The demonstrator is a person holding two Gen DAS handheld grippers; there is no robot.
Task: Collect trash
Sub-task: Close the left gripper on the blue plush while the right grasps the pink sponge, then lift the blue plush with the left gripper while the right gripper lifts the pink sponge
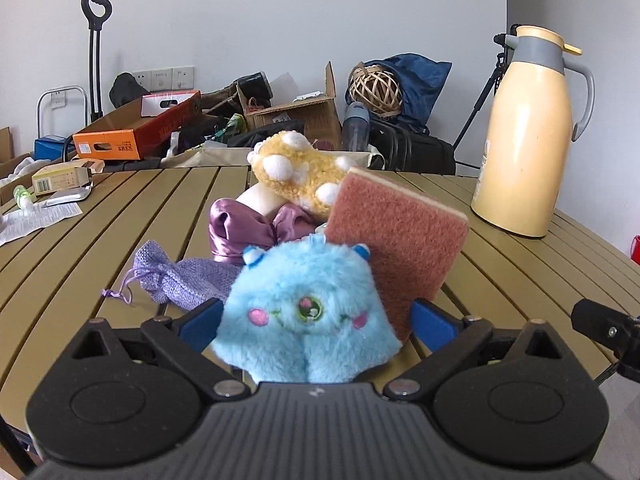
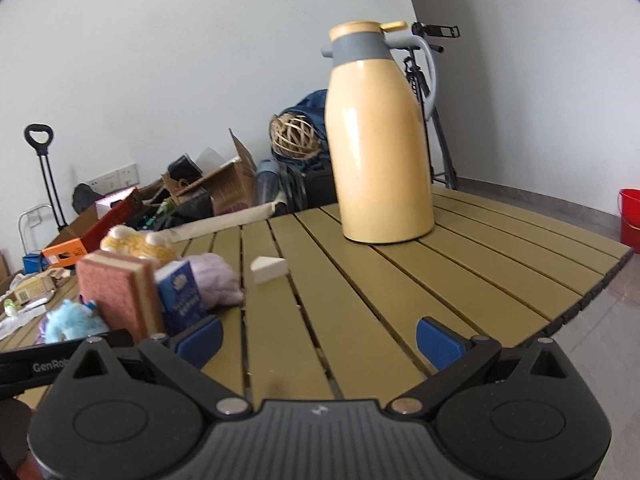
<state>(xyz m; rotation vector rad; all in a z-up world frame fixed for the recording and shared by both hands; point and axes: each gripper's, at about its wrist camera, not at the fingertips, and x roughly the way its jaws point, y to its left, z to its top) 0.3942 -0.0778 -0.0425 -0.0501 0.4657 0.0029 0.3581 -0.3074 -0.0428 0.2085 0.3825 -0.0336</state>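
A fluffy light-blue plush toy (image 1: 308, 320) sits between the blue pads of my left gripper (image 1: 316, 324), whose jaws stand wide; the pads flank it without clearly pressing on it. Behind it a pink scouring sponge (image 1: 404, 240) stands on edge, with a purple satin bow (image 1: 248, 228), a lavender pouch (image 1: 180, 276) and a yellow plush paw (image 1: 300, 172) close by. My right gripper (image 2: 318, 338) hangs open over bare table slats with nothing between its fingers. To its left are the sponge (image 2: 120, 296), a small blue box (image 2: 180, 296) and a white wedge (image 2: 269, 269).
A tall yellow thermos jug (image 1: 528, 132) stands at the far right of the slatted olive table (image 1: 120, 220). Papers and a small carton (image 1: 60, 180) lie at the left edge. Boxes, bags and a wicker ball (image 1: 374, 90) crowd the floor behind; a red bucket (image 2: 630, 216) is right.
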